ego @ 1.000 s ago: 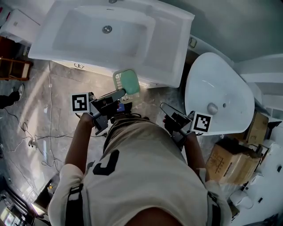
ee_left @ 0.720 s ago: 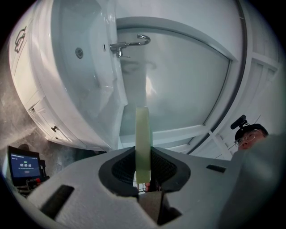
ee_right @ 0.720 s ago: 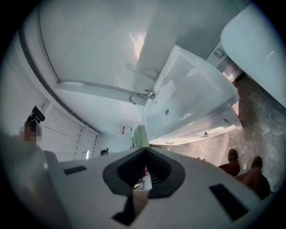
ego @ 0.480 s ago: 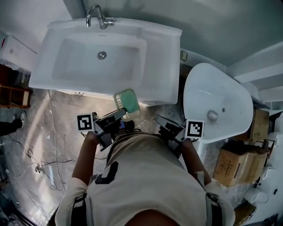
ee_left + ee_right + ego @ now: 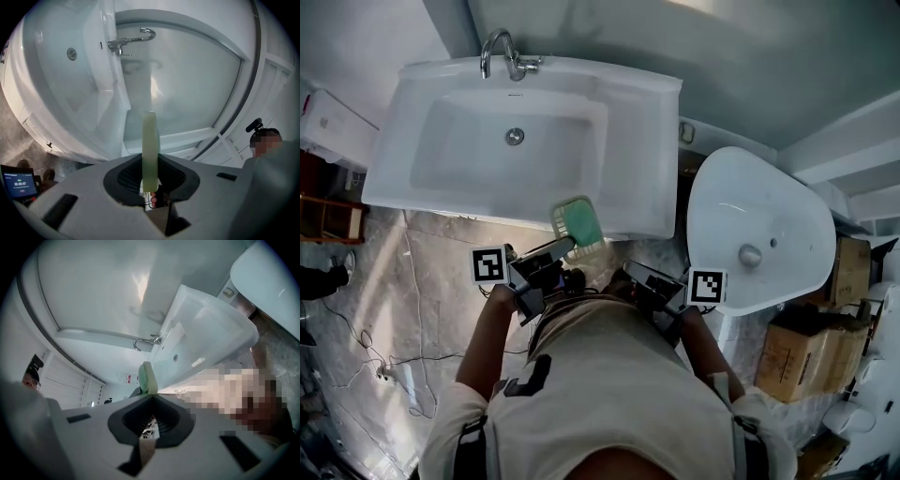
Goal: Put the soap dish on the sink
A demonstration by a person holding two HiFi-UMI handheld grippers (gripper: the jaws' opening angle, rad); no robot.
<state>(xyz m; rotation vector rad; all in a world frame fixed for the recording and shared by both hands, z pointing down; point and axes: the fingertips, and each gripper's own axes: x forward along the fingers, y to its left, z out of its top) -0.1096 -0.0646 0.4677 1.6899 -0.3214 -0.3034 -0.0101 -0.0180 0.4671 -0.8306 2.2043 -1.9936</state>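
Pinching the soap dish (image 5: 578, 225) by its near short end, the left gripper (image 5: 565, 247) carries it out ahead of the person, roughly flat, its far end overlapping the front rim of the sink (image 5: 642, 131) in the head view. In the left gripper view the dish (image 5: 150, 145) shows edge-on as a thin pale-green slab, and the jaws are nearly closed, with both dark pads pressed against its faces. A darker green block (image 5: 581, 218) lies in the tray; it may be a bar of soap or a draining insert, as the view is too small to settle it.

The dish looks like light, stiff moulded plastic, smooth and probably slick, so the narrow grip on one end leaves it free to pivot or slide if jolted. Keeping it level matters, since a loose block could slip out. A hold deeper along the rim would be steadier.

The right gripper (image 5: 632, 274) hangs beside the left, its jaws drawn together with nothing between them.

Beyond the dish, the flat right shoulder of the sink, beside the bowl with its drain (image 5: 515, 136) and faucet (image 5: 508, 58), seems the likeliest landing spot. A separate oval basin (image 5: 759, 216) and cardboard boxes (image 5: 792, 361) stand further right.
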